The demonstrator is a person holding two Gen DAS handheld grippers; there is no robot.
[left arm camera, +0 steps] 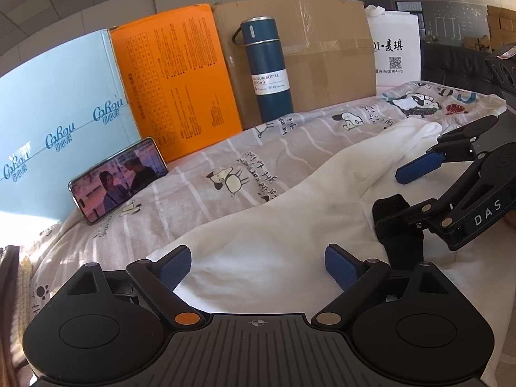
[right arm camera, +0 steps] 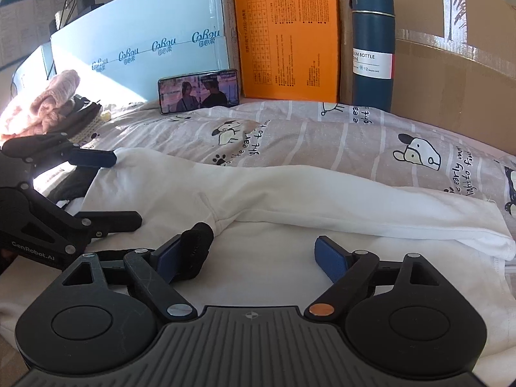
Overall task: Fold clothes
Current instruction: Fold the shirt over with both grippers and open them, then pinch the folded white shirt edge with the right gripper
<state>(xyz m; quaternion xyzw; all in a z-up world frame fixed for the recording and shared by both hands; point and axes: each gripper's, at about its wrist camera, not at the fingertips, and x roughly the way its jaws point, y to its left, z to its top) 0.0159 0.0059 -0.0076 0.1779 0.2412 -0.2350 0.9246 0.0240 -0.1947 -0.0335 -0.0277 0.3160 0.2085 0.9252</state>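
Left wrist view shows the white garment [left arm camera: 274, 225] spread loosely on the bed [left arm camera: 200, 167], one sleeve laid across it, so folding looks barely begun. Both the left gripper [left arm camera: 256, 266] and right gripper [right arm camera: 254, 254] hover spread, holding nothing. Boxes [left arm camera: 174, 77], a flask [left arm camera: 269, 71] and a phone [left arm camera: 117, 179] line the back.

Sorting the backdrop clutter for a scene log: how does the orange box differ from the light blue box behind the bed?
The orange box stands tall and narrow; the light blue box is long and low. The orange box carries dense black text and a grid table; the light blue box shows only a repeated teal logo. A phone leans against the light blue box, not the orange box. Both stand upright along the patterned bedsheet.
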